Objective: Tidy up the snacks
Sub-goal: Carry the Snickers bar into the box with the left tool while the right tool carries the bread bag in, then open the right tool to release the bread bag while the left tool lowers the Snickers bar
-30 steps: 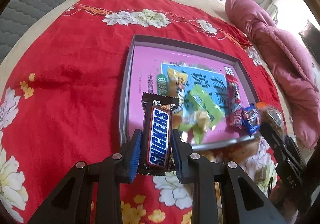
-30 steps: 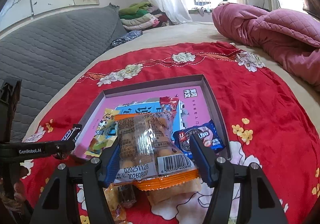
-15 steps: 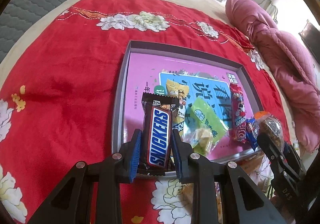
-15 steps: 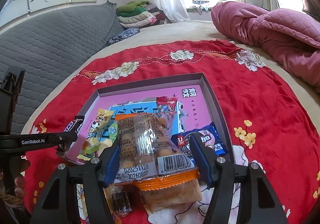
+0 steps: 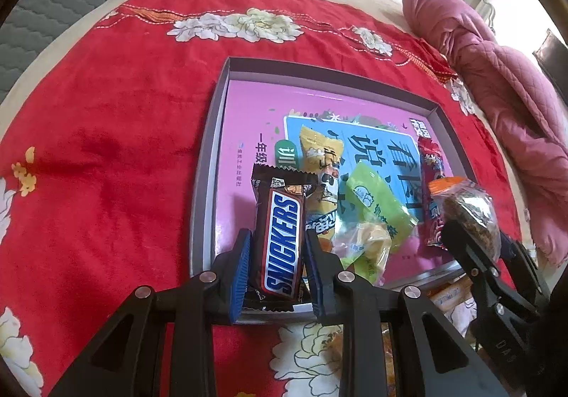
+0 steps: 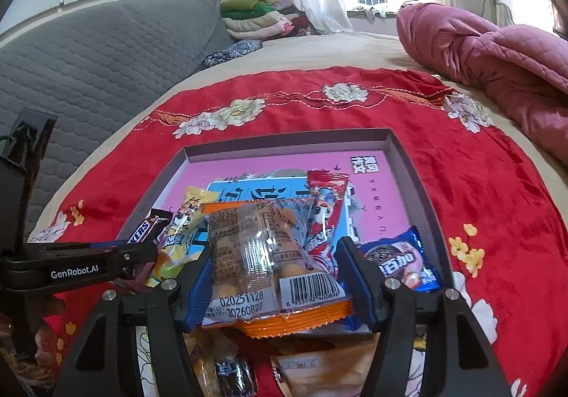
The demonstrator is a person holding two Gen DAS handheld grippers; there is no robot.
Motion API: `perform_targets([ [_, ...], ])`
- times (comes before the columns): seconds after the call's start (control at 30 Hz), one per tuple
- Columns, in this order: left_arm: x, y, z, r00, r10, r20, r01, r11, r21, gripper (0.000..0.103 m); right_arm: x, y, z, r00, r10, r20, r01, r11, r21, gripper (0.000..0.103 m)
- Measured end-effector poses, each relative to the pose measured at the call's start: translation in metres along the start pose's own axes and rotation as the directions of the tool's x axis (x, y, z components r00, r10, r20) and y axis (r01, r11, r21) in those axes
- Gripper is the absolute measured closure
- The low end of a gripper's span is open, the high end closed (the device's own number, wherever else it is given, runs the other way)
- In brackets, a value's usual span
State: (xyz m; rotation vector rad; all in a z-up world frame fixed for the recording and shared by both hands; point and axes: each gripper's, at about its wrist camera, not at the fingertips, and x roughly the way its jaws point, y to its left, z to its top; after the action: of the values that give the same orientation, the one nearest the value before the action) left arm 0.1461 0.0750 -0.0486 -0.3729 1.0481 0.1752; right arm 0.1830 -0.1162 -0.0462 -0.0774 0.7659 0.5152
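Here Snickers bar (image 5: 282, 241) clamped between left fingers (image 5: 242, 265).

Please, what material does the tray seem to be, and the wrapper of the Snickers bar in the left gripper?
Tray: probably cardboard, matte grey; thin straight walls with folded corners and a printed pink floor suggest a box lid. Snickers bar, held in the left gripper: glossy plastic film wrapper, with highlights and a crimped, serrated end seal.

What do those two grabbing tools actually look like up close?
Each gripper is matte black plastic: the left gripper and the right gripper have two angular fingers with triangular cut-outs, silver screw heads and ribbed blue pads. Seen from the right wrist, the left one carries white "GenRobot.AI" lettering on its side. No cables or sleeves show.
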Motion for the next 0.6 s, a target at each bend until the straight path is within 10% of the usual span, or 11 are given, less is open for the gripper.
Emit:
perform_targets([
  [0.6,0.002,0.003,0.0,1.0,-0.008,0.0,0.008,1.0,-0.014,0.073,0.021,0.007,-0.005,0.998,-0.05,-0.044,0.049,0.998,-0.03,0.038],
])
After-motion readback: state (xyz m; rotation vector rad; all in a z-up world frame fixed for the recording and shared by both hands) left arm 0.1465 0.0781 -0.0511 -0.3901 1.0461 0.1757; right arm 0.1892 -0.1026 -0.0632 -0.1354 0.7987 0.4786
